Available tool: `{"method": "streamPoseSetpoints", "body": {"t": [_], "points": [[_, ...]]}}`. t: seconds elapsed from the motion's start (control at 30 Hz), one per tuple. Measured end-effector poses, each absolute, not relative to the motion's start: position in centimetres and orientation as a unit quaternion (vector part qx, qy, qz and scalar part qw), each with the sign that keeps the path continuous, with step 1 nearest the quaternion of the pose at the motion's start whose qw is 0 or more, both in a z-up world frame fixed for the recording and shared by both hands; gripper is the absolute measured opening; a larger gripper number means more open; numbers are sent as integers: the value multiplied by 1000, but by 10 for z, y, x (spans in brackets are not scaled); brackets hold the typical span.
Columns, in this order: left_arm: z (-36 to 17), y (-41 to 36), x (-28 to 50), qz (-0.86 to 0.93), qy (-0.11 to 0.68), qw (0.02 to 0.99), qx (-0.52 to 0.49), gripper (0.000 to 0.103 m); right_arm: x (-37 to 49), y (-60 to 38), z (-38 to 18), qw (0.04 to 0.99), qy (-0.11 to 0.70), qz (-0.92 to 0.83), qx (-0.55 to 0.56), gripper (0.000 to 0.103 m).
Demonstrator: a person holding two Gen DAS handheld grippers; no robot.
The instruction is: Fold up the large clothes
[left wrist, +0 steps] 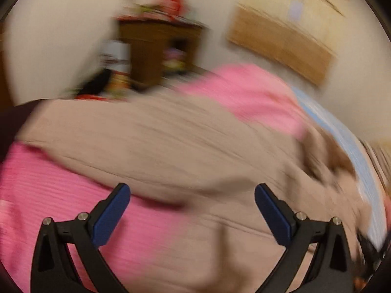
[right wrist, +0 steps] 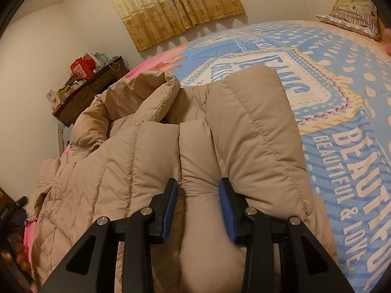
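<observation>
Right tool (right wrist: pixel 198 196) clamped on beige puffer coat (right wrist: pixel 151 151) atop bedspread (right wrist: pixel 342 102)

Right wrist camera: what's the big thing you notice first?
A big puffy beige coat fills the middle, lying on a blue bedspread with large white words. The right claw pinches a fat fold of the coat at the bottom. In the blurry left wrist view, the left claw is wide open over the coat and something bright pink.

A blue printed bedspread (right wrist: pixel 342 102) covers the bed. At its far right corner lies a striped pillow (right wrist: pixel 352 18); beyond its far edge hang curtains (right wrist: pixel 171 7); left stands a cluttered dresser (right wrist: pixel 90 92).
</observation>
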State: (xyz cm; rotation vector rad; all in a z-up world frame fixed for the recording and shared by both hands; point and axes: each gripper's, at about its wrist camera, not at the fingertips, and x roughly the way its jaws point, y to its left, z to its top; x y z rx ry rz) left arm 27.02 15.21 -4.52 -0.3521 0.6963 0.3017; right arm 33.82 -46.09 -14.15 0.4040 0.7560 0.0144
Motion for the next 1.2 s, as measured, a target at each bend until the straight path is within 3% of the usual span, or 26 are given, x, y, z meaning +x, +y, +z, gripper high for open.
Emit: {"method": "streamPoseSetpoints", "body": {"t": [0.13,0.27,0.37,0.53,0.63,0.73,0.77,0.83,0.87,1.0,1.2], "points": [[-45,260,247,278,308,874,-252,103,338,-461,-141,910,367,6,195,37],[-79,329,239,289,312,819,-385,103,338,-461,-142,910,367,6,195,37],[-100,349,248,296,328,788,-429,103,338,-461,-142,910,367,7,195,37],[-98,334,271,296,333,795,-411,102,338,-461,-142,910,367,7,195,37],[-97,328,278,309,323,810,-381,87,338,-461,-142,910,367,7,195,37],[-96,327,286,309,328,826,-339,64,338,-462,-141,910,367,7,195,37],[-97,328,286,296,328,830,-340,45,338,-462,-142,910,366,8,196,37],[-94,328,283,310,323,832,-327,30,338,-463,-142,909,365,8,199,37],[-90,328,282,304,314,839,-323,5,338,-463,-143,909,365,9,200,37],[-52,299,282,260,281,880,-281,7,338,-464,-143,909,364,10,201,37],[33,179,288,146,205,955,-158,7,339,-464,-143,909,363,11,203,37]]}}
